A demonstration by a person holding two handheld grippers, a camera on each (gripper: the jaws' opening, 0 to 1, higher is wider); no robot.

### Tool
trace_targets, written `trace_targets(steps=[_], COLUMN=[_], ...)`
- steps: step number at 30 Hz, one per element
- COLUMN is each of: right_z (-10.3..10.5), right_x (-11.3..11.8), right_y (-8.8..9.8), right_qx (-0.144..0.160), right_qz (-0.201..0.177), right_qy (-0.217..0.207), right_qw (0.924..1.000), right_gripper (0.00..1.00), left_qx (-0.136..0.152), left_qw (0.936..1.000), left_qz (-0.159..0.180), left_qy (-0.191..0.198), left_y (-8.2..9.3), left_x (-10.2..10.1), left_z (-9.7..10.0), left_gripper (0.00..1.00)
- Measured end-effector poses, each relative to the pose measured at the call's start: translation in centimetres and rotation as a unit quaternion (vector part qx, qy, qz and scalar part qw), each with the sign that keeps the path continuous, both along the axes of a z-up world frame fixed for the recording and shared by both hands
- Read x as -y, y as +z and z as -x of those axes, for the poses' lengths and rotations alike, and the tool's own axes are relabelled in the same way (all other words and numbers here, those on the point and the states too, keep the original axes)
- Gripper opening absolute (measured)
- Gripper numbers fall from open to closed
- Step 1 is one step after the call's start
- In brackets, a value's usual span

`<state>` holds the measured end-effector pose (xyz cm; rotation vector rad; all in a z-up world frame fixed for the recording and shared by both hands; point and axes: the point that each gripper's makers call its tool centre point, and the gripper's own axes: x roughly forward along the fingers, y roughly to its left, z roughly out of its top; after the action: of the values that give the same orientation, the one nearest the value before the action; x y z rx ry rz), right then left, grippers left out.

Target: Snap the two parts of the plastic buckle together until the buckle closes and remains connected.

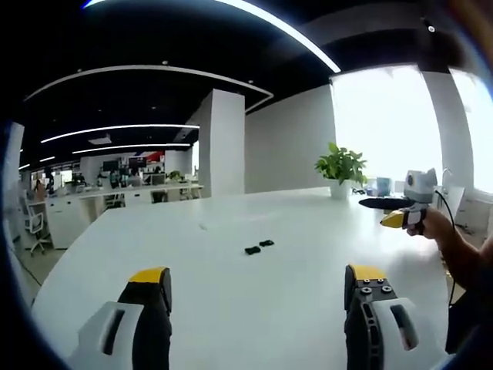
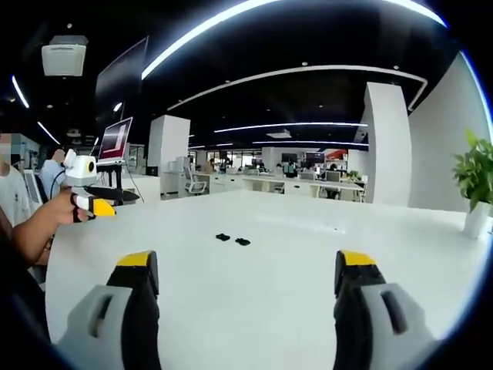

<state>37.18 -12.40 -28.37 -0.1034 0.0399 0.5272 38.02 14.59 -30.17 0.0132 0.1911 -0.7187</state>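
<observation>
In the left gripper view, the left gripper (image 1: 258, 289) rises from the bottom edge with its two yellow-tipped jaws spread wide and nothing between them, hanging above the near part of a broad white table (image 1: 231, 308). The right gripper view shows the same of the right gripper (image 2: 245, 271): jaws parted wide, holding nothing, over the bare tabletop (image 2: 246, 308). Farther out on the table, well apart from both grippers, lie the two black buckle parts (image 1: 259, 247), small and dark against the white surface; in the left gripper view they sit just beside each other with a slim gap between, unjoined, and in the right gripper view the buckle parts (image 2: 233, 239) likewise lie side by side and separate. At the right side of the left gripper view a person's hand (image 1: 435, 225) holds the other gripper level above the table's far edge. At the left of the right gripper view, a hand (image 2: 65, 206) holds the other one in the same manner. Beyond the table stands a potted plant (image 1: 341, 169) on its far side, with a white pillar (image 1: 222, 142) and office desks (image 1: 85, 202) behind.
</observation>
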Motion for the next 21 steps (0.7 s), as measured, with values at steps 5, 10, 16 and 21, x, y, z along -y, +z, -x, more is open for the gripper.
trace_targets(steps=[5, 10, 16, 21], right_z=[-0.6, -0.9, -1.2, -1.3], right_x=[-0.7, -1.0, -1.1, -1.0], right_y=[-0.7, -1.0, -1.4, -1.1], right_qx=[-0.016, -0.023, -0.032, -0.030], right_qz=[0.002, 0.012, 0.022, 0.027], right_qy=[0.010, 0.014, 0.019, 0.019], right_qw=[0.9998, 0.9996, 0.9991, 0.9990], right_gripper=[0.96, 0.95, 0.95, 0.94], left_qx=[-0.004, -0.006, -0.010, -0.009], left_qw=[1.0000, 0.9998, 0.9996, 0.9996], left_qz=[-0.006, -0.016, -0.026, -0.025], left_qy=[0.005, 0.010, 0.005, 0.004], left_y=[-0.1, -0.2, -0.2, 0.0], left_x=[-0.4, -0.8, -0.5, 0.1], left_z=[-0.6, -1.1, -1.5, -1.2], left_gripper=[0.94, 0.93, 0.91, 0.91])
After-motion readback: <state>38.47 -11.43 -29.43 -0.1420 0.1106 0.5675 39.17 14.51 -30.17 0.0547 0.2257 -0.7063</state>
